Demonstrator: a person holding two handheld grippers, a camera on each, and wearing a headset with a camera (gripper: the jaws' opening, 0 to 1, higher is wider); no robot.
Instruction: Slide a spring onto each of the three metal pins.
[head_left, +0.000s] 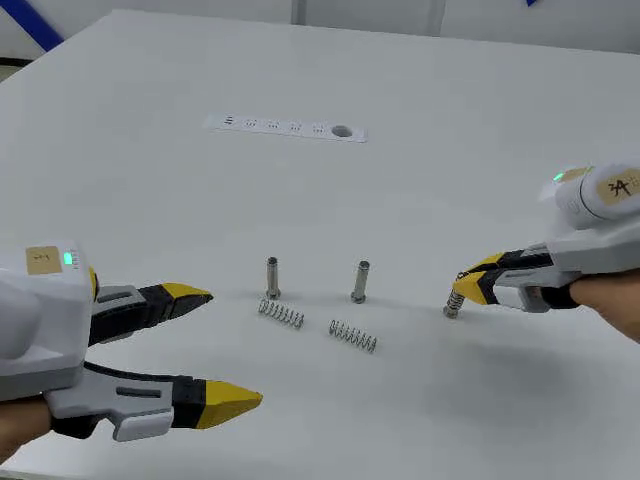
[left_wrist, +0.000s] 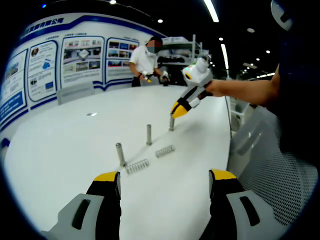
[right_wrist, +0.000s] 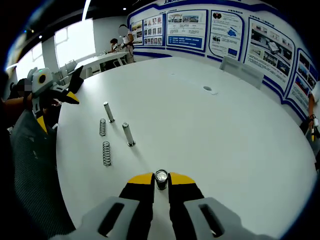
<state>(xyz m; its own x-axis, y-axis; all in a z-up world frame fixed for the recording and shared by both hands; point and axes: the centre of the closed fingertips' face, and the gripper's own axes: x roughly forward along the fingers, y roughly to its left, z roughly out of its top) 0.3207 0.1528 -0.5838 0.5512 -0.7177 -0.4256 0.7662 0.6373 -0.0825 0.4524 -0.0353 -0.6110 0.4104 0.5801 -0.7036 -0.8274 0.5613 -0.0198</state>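
Observation:
Three metal pins stand in a row on the white table (head_left: 420, 180). The left pin (head_left: 272, 277) and the middle pin (head_left: 361, 281) are bare. A loose spring (head_left: 281, 314) lies in front of the left pin, and a second spring (head_left: 353, 336) lies in front of the middle pin. The right pin (head_left: 454, 304) wears a spring. My right gripper (head_left: 466, 280) is shut on that spring at the pin's top, and the pin's head (right_wrist: 161, 176) shows between its jaws. My left gripper (head_left: 215, 348) hovers open at the near left, short of the left pin (left_wrist: 120, 154).
A flush white socket strip (head_left: 290, 127) sits in the table further back. The table's near edge runs just below my left gripper. Mesh chair backs (left_wrist: 270, 165) stand at the table's side. People (left_wrist: 146, 59) work at a far bench.

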